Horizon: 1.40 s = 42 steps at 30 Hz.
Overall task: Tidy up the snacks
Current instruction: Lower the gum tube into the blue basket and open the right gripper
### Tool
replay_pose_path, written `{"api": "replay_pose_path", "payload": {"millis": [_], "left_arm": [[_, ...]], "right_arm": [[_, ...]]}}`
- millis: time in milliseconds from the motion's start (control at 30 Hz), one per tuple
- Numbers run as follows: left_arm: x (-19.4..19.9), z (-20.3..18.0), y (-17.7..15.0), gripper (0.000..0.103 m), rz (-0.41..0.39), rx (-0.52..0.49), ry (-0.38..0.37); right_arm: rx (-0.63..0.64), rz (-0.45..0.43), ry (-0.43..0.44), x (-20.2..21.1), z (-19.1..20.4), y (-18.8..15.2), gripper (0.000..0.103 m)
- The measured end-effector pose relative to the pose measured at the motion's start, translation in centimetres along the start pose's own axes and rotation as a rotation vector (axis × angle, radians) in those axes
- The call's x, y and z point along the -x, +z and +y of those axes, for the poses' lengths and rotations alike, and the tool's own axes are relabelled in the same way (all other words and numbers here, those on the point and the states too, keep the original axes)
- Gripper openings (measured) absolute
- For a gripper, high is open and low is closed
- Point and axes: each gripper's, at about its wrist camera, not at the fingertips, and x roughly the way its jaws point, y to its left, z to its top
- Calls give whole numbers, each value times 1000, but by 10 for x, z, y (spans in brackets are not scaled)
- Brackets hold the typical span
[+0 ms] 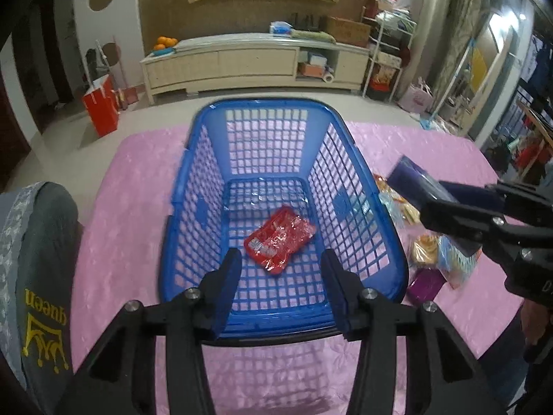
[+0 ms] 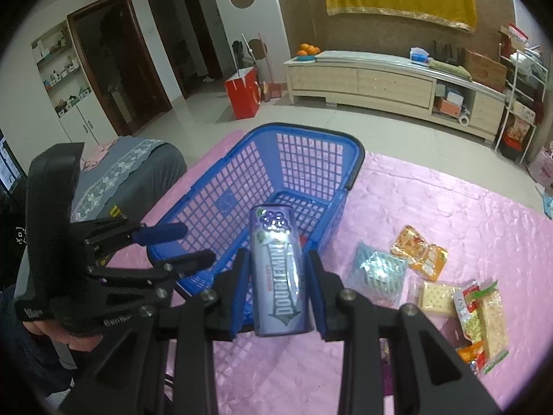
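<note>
Right now the right claw point(image 2: 278, 297) is clamped on a glossy purple Doublemint gum bottle point(image 2: 278, 269), a rounded slab, long axis running away along the fingers toward the blue plastic lattice basket point(image 1: 262, 138). Left claw point(image 1: 281, 288) stands apart, empty, above a crinkly red snack packet point(image 1: 278, 238) lying flat on the basket floor. Pink quilted counter point(image 1: 131, 190).

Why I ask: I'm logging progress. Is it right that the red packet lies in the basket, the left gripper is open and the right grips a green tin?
Wrong colour: the right gripper holds a purple tin, per the right wrist view. The red packet lies in the basket; the left gripper is open.
</note>
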Motion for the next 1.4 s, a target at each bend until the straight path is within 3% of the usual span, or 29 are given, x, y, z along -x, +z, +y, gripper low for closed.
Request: {"api": "replay_pose_path", "payload": {"millis": [200, 533, 900, 1400], "left_arm": [[29, 7, 1, 63, -57, -21, 71], [38, 29, -5, 75, -59, -17, 139], [28, 53, -11, 75, -31, 10, 169], [22, 68, -22, 75, -10, 58, 162]], "right_arm": [[39, -5, 19, 2, 11, 8, 37], [102, 55, 76, -34, 41, 19, 37], [133, 148, 80, -83, 53, 15, 37], [119, 212, 80, -105, 59, 8, 37]]}}
